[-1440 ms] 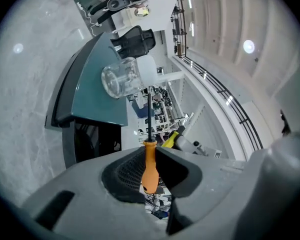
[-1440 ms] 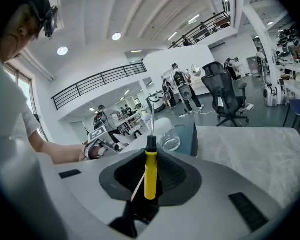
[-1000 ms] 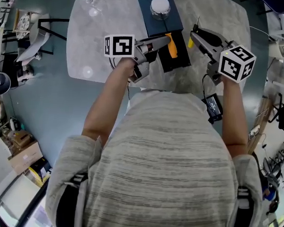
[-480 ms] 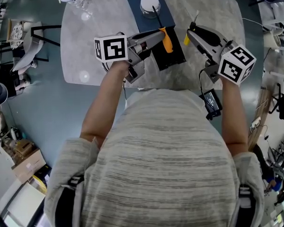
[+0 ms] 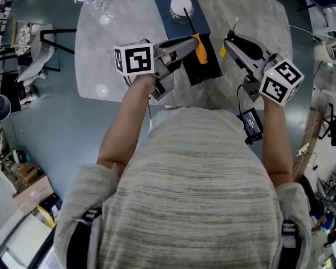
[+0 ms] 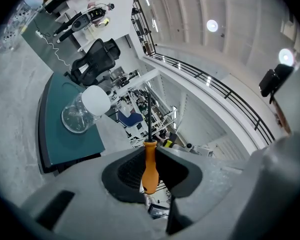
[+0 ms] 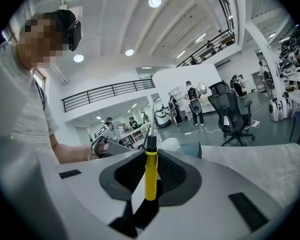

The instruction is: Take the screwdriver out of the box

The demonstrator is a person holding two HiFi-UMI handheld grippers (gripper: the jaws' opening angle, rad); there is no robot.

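- The left tongs [image 5: 197,40] reach in over the counter's [image 5: 106,66] near edge, roughly level, with the jaws clamped on the handle of an orange screwdriver [image 6: 150,166].
- The right tongs [image 5: 228,38], just beside them, pinch a yellow screwdriver [image 7: 150,171] by its handle.
- The left forearm [image 5: 123,122] and right forearm [image 5: 274,133] stretch forward, bare.
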